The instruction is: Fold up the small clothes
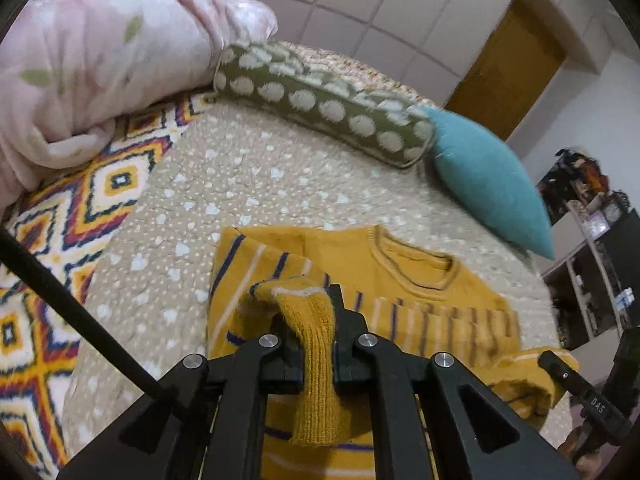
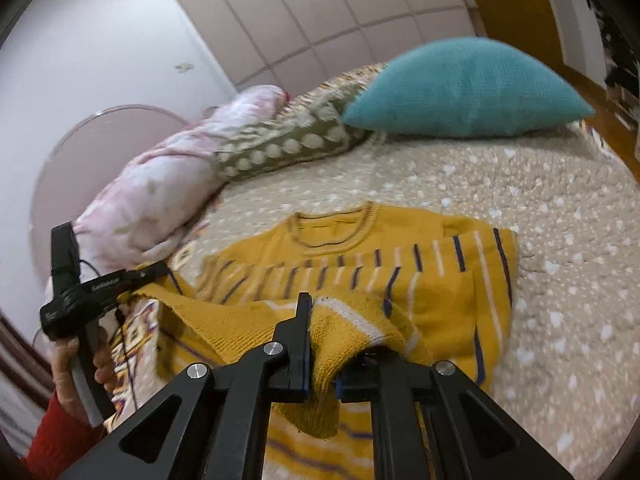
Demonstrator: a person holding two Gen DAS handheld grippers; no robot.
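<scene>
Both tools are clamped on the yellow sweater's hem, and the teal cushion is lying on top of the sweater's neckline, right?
Not quite. The teal cushion lies apart from the yellow sweater, beyond its neckline on the beige bedspread, as the right wrist view shows. The left tool and right tool are indeed clamped on the sweater's hem.

Mustard-yellow knitted sweater [image 1: 400, 280] with navy and white stripes; beige bedspread [image 1: 240, 184] speckled white; at eleven o'clock an olive bolster [image 1: 320, 100] with cream dots; at one o'clock a plain teal cushion [image 1: 480, 176].
</scene>
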